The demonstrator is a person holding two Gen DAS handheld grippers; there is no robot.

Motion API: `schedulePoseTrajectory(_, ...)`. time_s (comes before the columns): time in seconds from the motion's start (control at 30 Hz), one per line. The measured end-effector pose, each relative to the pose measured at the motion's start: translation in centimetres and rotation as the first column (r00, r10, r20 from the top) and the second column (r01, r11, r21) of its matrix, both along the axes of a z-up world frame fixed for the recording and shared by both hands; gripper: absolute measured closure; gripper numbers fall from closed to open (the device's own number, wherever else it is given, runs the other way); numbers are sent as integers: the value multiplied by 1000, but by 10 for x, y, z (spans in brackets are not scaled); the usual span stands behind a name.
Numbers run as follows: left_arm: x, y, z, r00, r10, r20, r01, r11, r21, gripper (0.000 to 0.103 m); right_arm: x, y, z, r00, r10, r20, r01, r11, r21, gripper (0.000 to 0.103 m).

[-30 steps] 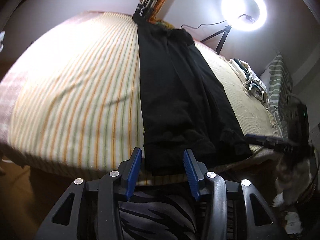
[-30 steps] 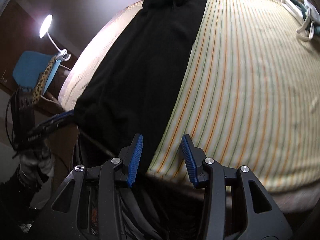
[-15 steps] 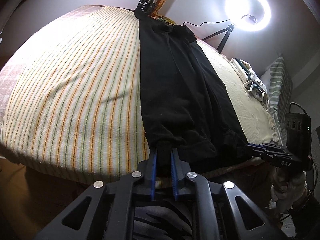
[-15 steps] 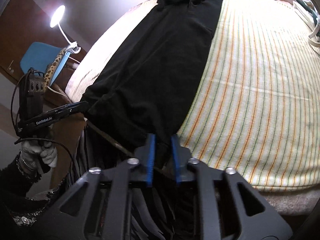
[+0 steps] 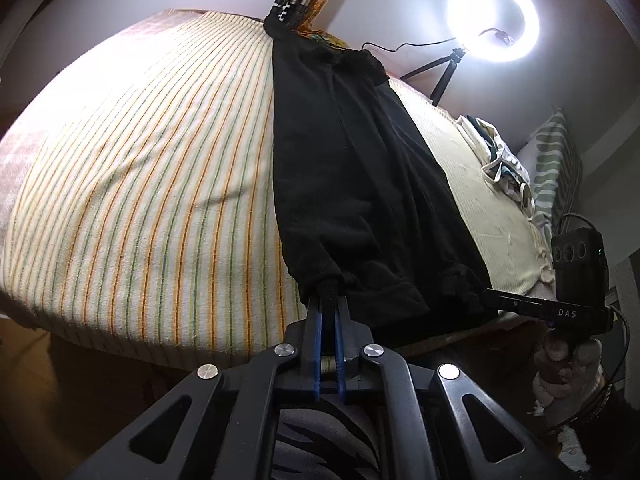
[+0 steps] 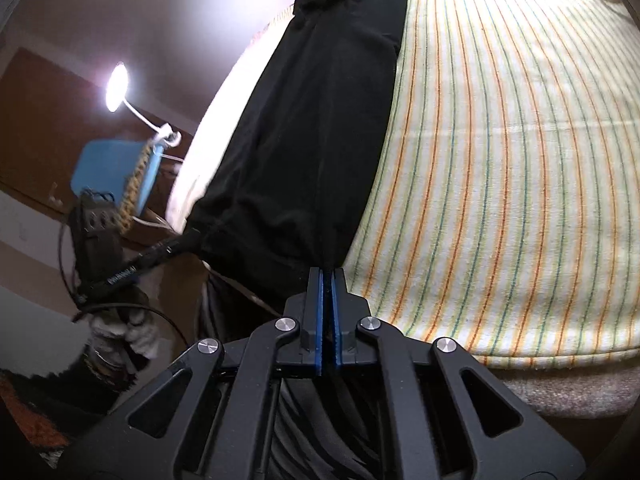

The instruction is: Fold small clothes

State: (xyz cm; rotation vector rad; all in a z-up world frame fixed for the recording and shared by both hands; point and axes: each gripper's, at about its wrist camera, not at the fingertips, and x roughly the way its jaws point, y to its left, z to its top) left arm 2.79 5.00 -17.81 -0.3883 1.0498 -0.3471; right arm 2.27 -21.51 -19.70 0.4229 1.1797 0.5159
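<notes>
A black garment (image 5: pixel 352 168) lies lengthwise on the striped bed cover (image 5: pixel 152 184), from the near edge to the far end. My left gripper (image 5: pixel 329 300) is shut on the garment's near left corner at the bed's edge. My right gripper (image 6: pixel 328 274) is shut on its near right corner; the garment (image 6: pixel 316 132) fills the middle of the right wrist view beside the striped cover (image 6: pixel 500 168). Each gripper shows in the other's view: the right one (image 5: pixel 520 304) at the hem's right end, the left one (image 6: pixel 160 256) at its left end.
A ring light on a tripod (image 5: pixel 494 24) stands beyond the bed. A pile of light clothes (image 5: pixel 500 160) and a striped pillow (image 5: pixel 556 168) lie at the far right. A desk lamp (image 6: pixel 118 88) and a blue chair (image 6: pixel 116 176) stand left of the bed.
Both grippers were open at the near hem a second ago. They closed on the garment's two near corners and now hold them, pulled slightly toward the bed's edge.
</notes>
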Motion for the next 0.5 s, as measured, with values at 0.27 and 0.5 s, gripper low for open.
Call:
schedulePoseTrajectory(0.27,22,4,26,999,-8,35,11,997,-80,101,15,-15,25,998,-62,27,57,987,152,98)
schedulePoseTrajectory(0.5,64,1,47,997,-28,76,35,995,-92,101,48,-21,47,994,-92,66,80,982,170,98)
